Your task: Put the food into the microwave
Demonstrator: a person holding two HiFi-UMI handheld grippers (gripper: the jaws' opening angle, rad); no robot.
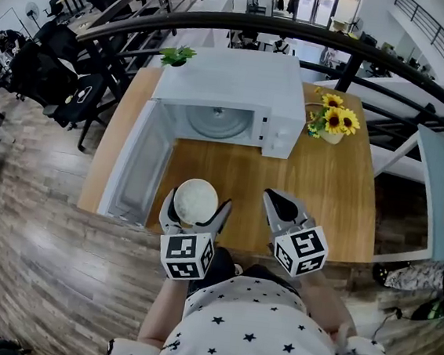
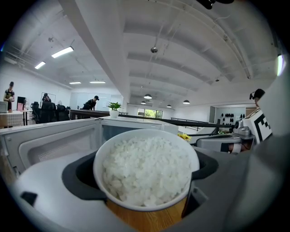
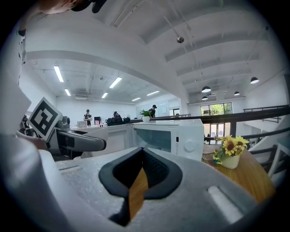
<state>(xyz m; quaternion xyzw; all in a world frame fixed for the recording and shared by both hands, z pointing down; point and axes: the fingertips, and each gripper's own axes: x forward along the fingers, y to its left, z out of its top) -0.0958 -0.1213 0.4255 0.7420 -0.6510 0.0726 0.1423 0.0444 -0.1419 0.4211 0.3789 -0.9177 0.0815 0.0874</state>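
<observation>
A white bowl of rice (image 1: 196, 200) hangs over the near edge of the wooden table (image 1: 326, 199), and my left gripper (image 1: 195, 211) is shut on it, one jaw on each side. In the left gripper view the bowl of rice (image 2: 147, 170) fills the space between the dark pads. The white microwave (image 1: 232, 83) stands at the back of the table; its door (image 1: 138, 164) is swung open to the left and the cavity (image 1: 216, 122) with its turntable is exposed. My right gripper (image 1: 279, 201) is beside the bowl to the right, shut and empty, tips meeting (image 3: 142, 152).
A vase of sunflowers (image 1: 332, 121) stands right of the microwave, and a small green plant (image 1: 176, 54) sits at its back left corner. A dark railing (image 1: 362, 49) curves behind the table. The open door spans the table's left side.
</observation>
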